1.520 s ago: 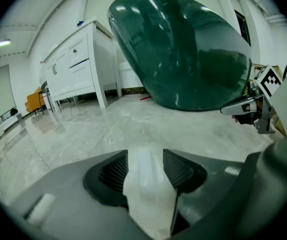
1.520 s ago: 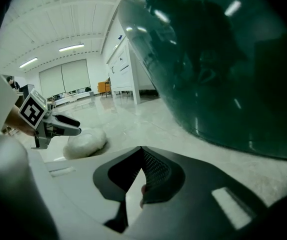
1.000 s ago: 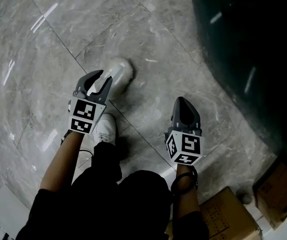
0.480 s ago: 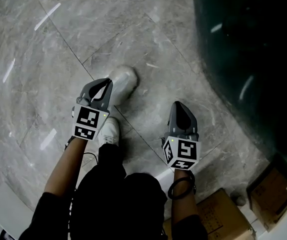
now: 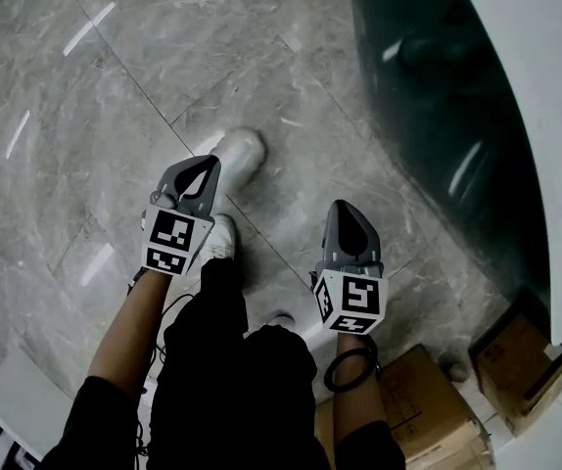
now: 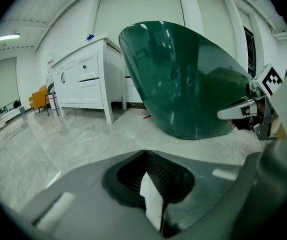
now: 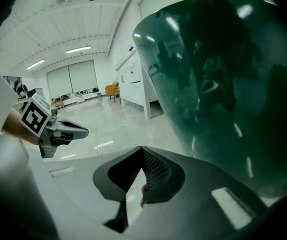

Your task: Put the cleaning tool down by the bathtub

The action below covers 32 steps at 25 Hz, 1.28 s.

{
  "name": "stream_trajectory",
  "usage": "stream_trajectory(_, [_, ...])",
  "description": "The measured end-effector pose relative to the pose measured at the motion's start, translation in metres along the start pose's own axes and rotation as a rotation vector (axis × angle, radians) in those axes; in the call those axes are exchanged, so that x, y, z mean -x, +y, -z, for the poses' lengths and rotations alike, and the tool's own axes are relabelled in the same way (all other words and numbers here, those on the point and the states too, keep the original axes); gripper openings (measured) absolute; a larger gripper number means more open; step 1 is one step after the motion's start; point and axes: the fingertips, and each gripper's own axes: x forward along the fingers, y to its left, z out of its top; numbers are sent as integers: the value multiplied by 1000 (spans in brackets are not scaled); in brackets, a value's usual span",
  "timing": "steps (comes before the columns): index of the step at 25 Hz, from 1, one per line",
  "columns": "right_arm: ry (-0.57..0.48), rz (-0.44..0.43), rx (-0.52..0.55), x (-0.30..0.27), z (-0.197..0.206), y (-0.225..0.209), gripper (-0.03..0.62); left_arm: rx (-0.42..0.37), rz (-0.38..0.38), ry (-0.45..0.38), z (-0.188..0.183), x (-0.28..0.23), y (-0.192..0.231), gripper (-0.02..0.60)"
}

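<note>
The person stood on a grey marble floor (image 5: 105,96), with the dark green bathtub (image 5: 438,116) curving along the right side. Both arms were held out low over the floor. The left tool (image 5: 209,164) hung above a white shoe (image 5: 240,153) that was set forward. Its jaws were drawn together at the tips and gripped nothing. The right tool (image 5: 341,207) was nearer the bathtub's side but apart from it, its jaws likewise closed on nothing. A dark band (image 5: 351,368) circled the right wrist. Where the cleaning tool lay could not be told from any view. Two cardboard boxes (image 5: 428,409) sat on the floor behind the right arm, near the bathtub's end. In the left gripper view, a white vanity cabinet (image 6: 86,76) stood just beyond the bathtub.
</note>
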Motion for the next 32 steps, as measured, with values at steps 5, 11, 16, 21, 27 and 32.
stream_trajectory(5, [2,-3,-2,41,-53,11,14,6,10,5,-50,46,-5,2])
stream_trajectory(11, [-11,-16,9,97,-128,27,14,-5,20,11,-115,113,-14,2])
stream_trajectory(16, [-14,-32,39,141,-180,42,14,14,20,4,-166,167,-23,2])
stream_trajectory(21, [-60,-15,34,187,-231,48,14,39,-6,-30,-214,213,-30,2])
stream_trajectory(27, [-96,2,35,249,-277,45,14,101,-35,-24,-253,272,-47,2])
stream_trajectory(32, [-150,9,42,300,-315,41,14,107,-47,-85,-295,319,-71,0])
